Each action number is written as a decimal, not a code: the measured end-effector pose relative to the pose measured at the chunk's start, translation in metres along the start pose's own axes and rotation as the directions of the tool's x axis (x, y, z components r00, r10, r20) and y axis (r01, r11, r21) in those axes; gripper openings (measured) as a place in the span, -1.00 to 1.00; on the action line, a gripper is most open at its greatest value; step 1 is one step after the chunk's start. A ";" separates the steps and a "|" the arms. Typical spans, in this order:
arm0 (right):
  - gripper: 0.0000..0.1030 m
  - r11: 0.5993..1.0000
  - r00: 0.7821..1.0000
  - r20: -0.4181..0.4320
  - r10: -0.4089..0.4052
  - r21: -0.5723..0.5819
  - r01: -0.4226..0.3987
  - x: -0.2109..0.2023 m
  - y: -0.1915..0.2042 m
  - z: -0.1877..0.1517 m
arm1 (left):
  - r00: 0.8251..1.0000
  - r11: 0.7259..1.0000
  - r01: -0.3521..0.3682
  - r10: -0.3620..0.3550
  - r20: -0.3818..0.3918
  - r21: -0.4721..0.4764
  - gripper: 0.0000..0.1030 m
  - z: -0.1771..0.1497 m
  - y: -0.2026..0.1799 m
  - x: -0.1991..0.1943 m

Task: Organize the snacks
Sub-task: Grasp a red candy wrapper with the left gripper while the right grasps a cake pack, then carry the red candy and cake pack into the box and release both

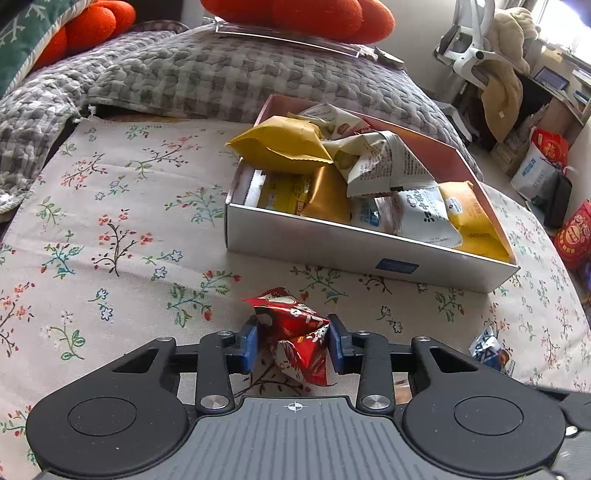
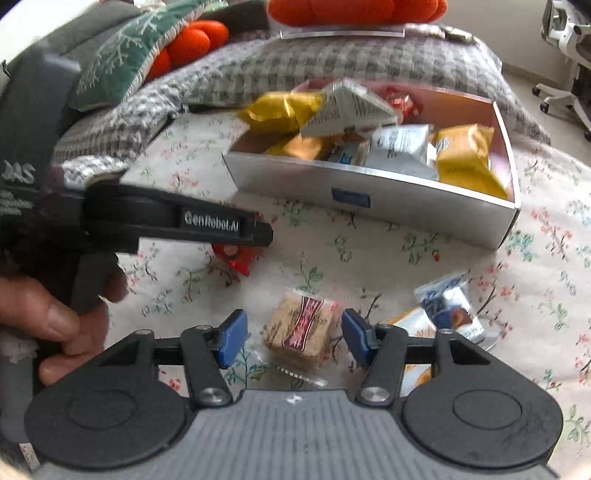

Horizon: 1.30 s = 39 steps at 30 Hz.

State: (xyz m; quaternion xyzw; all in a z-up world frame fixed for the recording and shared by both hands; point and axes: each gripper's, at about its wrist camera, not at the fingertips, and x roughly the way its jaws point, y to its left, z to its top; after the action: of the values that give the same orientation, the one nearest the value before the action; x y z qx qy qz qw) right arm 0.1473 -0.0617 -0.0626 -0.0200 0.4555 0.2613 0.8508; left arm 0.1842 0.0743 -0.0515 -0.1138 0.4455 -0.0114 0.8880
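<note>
A silver box full of snack packets stands on the floral cloth; it also shows in the right wrist view. My left gripper is shut on a crumpled red snack packet low over the cloth, in front of the box. The left gripper's body shows in the right wrist view with the red packet under it. My right gripper is open, its pads either side of a clear-wrapped brown biscuit lying on the cloth.
A blue and white packet and an orange packet lie right of the biscuit; the blue one also shows in the left wrist view. A grey checked blanket and orange cushions lie behind the box.
</note>
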 end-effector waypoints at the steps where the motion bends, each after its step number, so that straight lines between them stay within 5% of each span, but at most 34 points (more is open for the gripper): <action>1: -0.18 1.000 1.000 -0.013 -0.004 0.001 0.004 0.003 0.001 -0.002 | 1.000 1.000 0.001 -0.001 0.000 0.001 -0.34 0.000 0.000 -0.001; 3: -0.39 0.999 1.000 -0.003 -0.027 -0.019 0.027 0.002 0.004 -0.002 | 1.000 1.000 0.003 -0.003 0.008 0.007 -0.35 0.001 -0.002 -0.005; 9: -0.39 0.999 1.000 0.027 -0.010 0.040 0.009 -0.008 -0.004 0.005 | 0.998 0.996 -0.020 0.016 0.053 0.085 -0.35 0.002 -0.014 -0.014; 39: -0.39 0.989 0.997 0.074 -0.033 0.146 0.022 -0.027 -0.037 0.014 | 0.998 0.994 0.004 -0.010 0.056 0.109 -0.35 0.004 -0.024 -0.022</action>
State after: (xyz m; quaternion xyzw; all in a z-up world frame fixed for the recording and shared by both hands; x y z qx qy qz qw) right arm 0.1629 -0.1015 -0.0410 0.0455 0.4403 0.2164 0.8702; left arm 0.1762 0.0540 -0.0263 -0.0670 0.4186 -0.0355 0.9050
